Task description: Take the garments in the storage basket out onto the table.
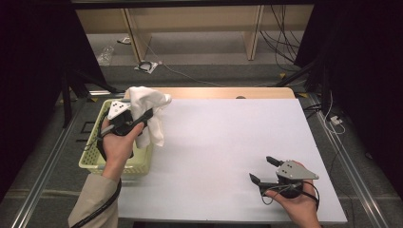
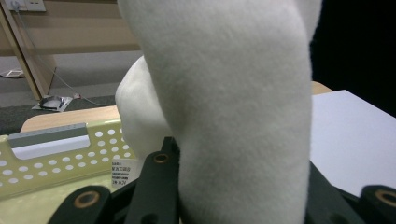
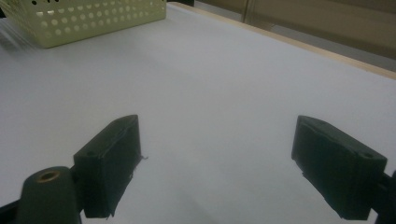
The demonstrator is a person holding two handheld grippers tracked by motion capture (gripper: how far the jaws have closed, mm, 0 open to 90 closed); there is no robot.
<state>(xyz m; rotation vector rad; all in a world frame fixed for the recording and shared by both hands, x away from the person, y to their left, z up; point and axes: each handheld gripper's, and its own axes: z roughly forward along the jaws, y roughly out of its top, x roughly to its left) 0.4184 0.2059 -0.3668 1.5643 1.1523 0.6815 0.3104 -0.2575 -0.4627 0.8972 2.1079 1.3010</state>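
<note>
The left gripper (image 1: 142, 116) holds a white cloth (image 1: 149, 114). Its jaws are closed on the cloth, which is pinched between them and bulges out above the tips. The rest hangs down below the jaws, over the edge of the yellow basket (image 1: 95, 161) and the white table (image 1: 228, 142).

The cloth (image 2: 233, 116) looks soft, light and floppy. It would bend and fold any way, and it would not break. It looks fuzzy, so it should not slip much. A good place to grab it is a bunched part or a corner, where there is plenty to pinch.

Its long side runs up and down, with the loose end pointing down.

The right gripper (image 1: 266, 170) rests low over the table. Its jaws are wide apart with nothing between them.
</note>
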